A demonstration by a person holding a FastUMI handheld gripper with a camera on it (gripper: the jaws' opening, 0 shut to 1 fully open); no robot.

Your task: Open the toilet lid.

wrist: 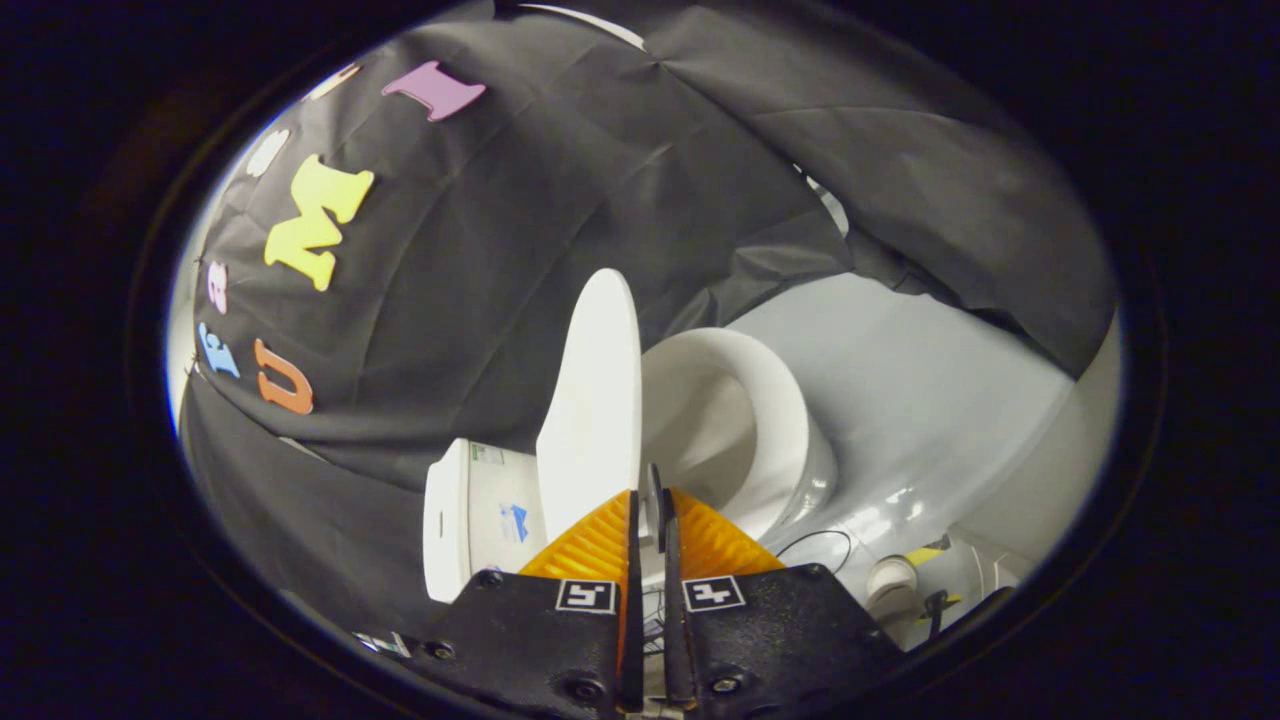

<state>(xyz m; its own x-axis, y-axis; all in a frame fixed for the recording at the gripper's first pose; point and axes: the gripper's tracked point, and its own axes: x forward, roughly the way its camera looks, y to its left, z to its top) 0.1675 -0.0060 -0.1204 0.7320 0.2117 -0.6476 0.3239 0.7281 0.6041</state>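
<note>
Now my gripper [650, 510] is right up close, and its two fingers are nearly together with only a thin gap between them. The thin edge of the toilet lid [592, 400] sits right in that gap, at the tips. It looks like both fingers are pinching the lid's edge, though the spot is small and I can't be fully sure that both sides press on it.

Just past my fingertips the lid stands tall. It is lifted well up off the bowl, almost on its edge as I see it, and a bit to the left of my fingers. To the right of the lid, the open toilet bowl [735, 420] shows its white inside, so the lid no longer covers it.

Left of the lid, a little farther back, is the white tank [470, 510]. Behind everything hangs the black cloth wall [480, 250], and the pale floor [920, 400] spreads out past the bowl.

I think most of the job is done. What's left is to tip the lid back until it rests by itself, then let go.
</note>
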